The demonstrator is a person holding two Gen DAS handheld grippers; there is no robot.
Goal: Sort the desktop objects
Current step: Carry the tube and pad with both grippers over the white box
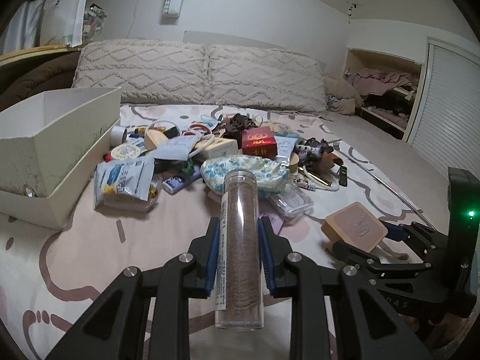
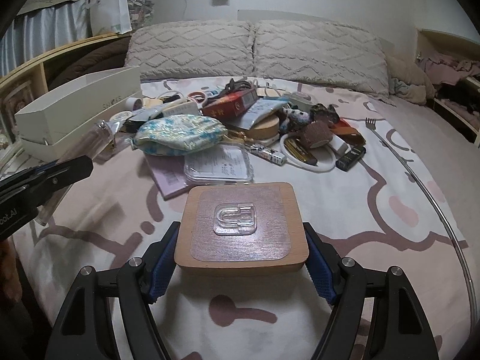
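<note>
Left tongs (image 1: 237,234) grip tube (image 1: 240,225); right tongs (image 2: 241,247) grip block (image 2: 240,228).

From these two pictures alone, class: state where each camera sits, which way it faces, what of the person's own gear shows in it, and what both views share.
Left wrist: on the left gripper, facing the pillows across the bed; its own fingers clamp a clear tube, and the right gripper shows at right.
Right wrist: on the right gripper, facing the same way; its fingers clamp a wooden block, and the left gripper shows at left.
Shared: the white box, floral pouch and red box.
</note>
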